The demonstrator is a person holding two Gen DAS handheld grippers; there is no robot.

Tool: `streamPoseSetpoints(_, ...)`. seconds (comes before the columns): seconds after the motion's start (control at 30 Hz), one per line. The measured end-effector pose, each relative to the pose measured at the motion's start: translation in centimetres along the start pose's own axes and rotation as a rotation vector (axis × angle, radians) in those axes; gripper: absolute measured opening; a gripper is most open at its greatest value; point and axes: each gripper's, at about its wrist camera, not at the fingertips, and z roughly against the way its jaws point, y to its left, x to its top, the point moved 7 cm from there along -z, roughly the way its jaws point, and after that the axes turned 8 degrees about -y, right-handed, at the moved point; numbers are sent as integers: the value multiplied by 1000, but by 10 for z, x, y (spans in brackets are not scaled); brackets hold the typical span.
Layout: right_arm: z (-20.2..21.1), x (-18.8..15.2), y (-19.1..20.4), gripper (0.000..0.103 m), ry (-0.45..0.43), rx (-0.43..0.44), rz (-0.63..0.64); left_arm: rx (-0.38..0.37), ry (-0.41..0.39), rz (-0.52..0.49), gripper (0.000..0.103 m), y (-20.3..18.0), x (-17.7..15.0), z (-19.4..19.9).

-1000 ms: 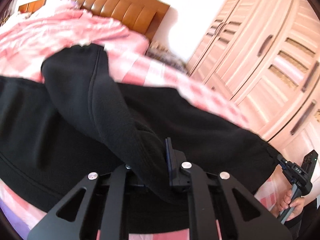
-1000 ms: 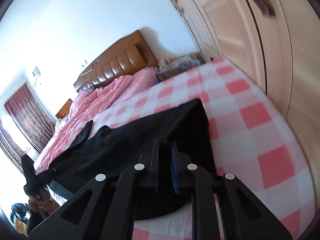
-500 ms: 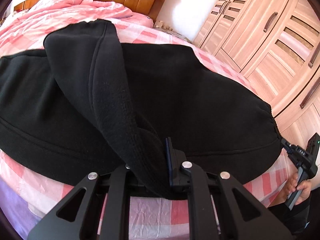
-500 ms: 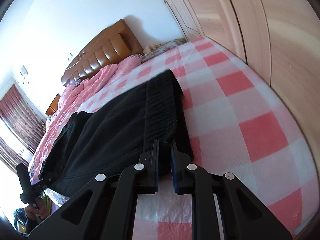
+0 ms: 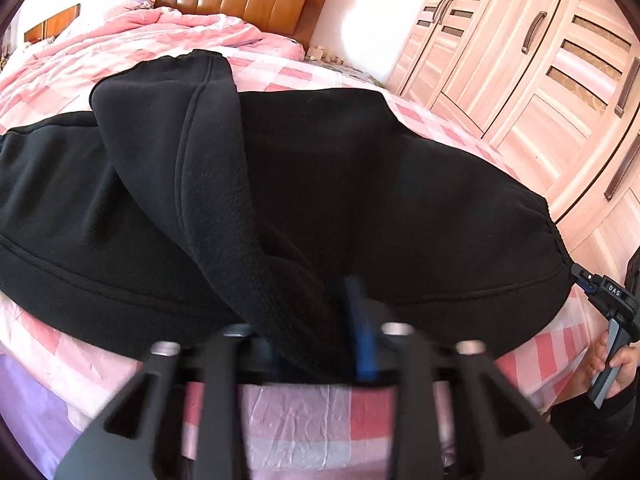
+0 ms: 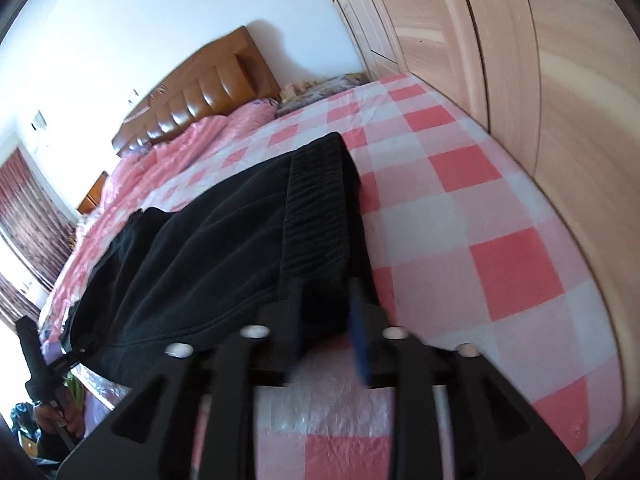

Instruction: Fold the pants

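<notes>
Black pants point(image 5: 360, 200) lay across the checked bed point(image 5: 300, 420), near its front edge; left gripper point(image 5: 316, 344) was clamped on a leg cuff, that leg draped back over the rest; right gripper point(image 6: 326, 320) looked part-open, waistband point(image 6: 316, 208) corner between its jaws, grip uncertain; judged mid-fold, laying and squaring; next, release both and smooth the top layer.

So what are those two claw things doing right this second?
Left gripper: closed, pinching a fold of the black pants.
Right gripper: fingers apart around the pants' waistband edge; whether it grips cannot be told.
</notes>
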Motion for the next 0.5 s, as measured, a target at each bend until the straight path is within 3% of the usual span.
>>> streamPoseSetpoints(0.03, 3, 1, 0, 77, -9, -10, 1, 22, -26, -4, 86, 2, 3, 7)
streamPoseSetpoints(0.07, 10, 4, 2, 99, -45, -16, 5, 65, -76, -18, 95, 5, 6, 16)
streamPoseSetpoints(0.2, 21, 17, 37, 99, -138, 9, 126, 158, -162, -100, 95, 11, 17, 35)
streamPoseSetpoints(0.3, 3, 16, 85, 99, -98, 80, 281, 200, -210, -87, 95, 15, 36, 41)
streamPoseSetpoints(0.4, -28, 11, 119, 99, -33, 66, 443, 139, -216, -88, 95, -7, 68, 32)
streamPoseSetpoints(0.5, -60, 15, 140, 99, 28, 66, 501, 106, -141, -245, 95, -51, 96, -7)
